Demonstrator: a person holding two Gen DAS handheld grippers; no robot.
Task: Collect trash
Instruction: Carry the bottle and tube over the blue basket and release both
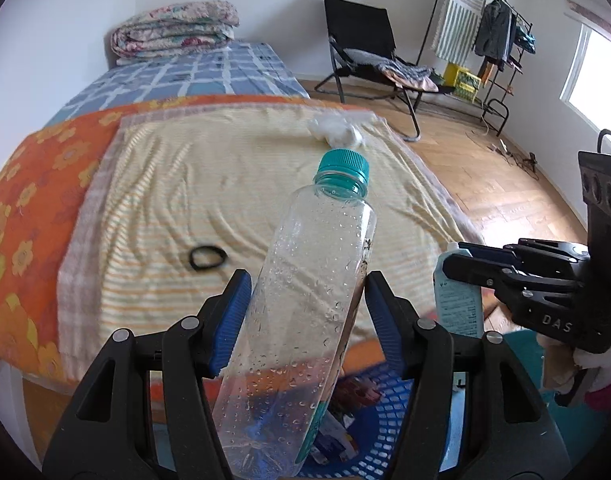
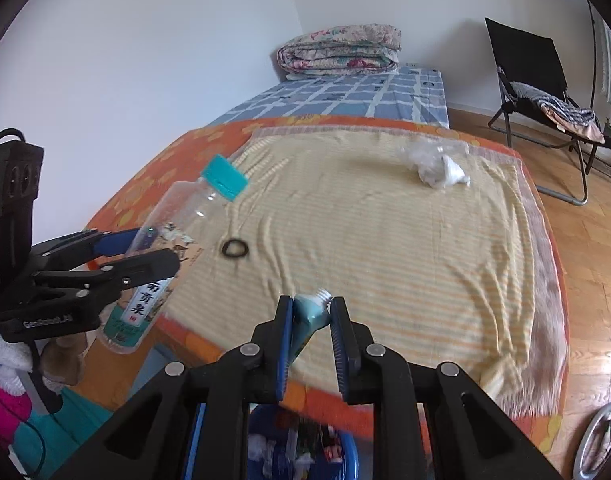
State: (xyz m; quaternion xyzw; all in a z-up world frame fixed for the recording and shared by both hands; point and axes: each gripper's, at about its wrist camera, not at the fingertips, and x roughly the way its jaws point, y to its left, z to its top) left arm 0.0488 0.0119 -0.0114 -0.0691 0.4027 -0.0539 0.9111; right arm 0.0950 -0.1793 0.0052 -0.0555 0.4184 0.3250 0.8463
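Observation:
My left gripper (image 1: 305, 320) is shut on a clear plastic bottle (image 1: 305, 300) with a teal cap, held tilted above a blue mesh basket (image 1: 369, 432) that holds trash. The bottle also shows in the right wrist view (image 2: 177, 240). My right gripper (image 2: 311, 328) is shut on a teal squeeze tube (image 2: 311, 316), above the same basket (image 2: 345, 460); the tube shows in the left wrist view (image 1: 459, 292). A crumpled white plastic wad (image 2: 437, 168) lies on the bed's far right. A black hair tie (image 2: 234, 248) lies on the striped cloth.
The bed has a yellow striped cloth (image 2: 385, 240) over an orange floral sheet (image 1: 25, 200), with a folded quilt (image 2: 341, 50) at the far end. A black folding chair (image 1: 369, 44) and a clothes rack (image 1: 497, 32) stand on the wooden floor to the right.

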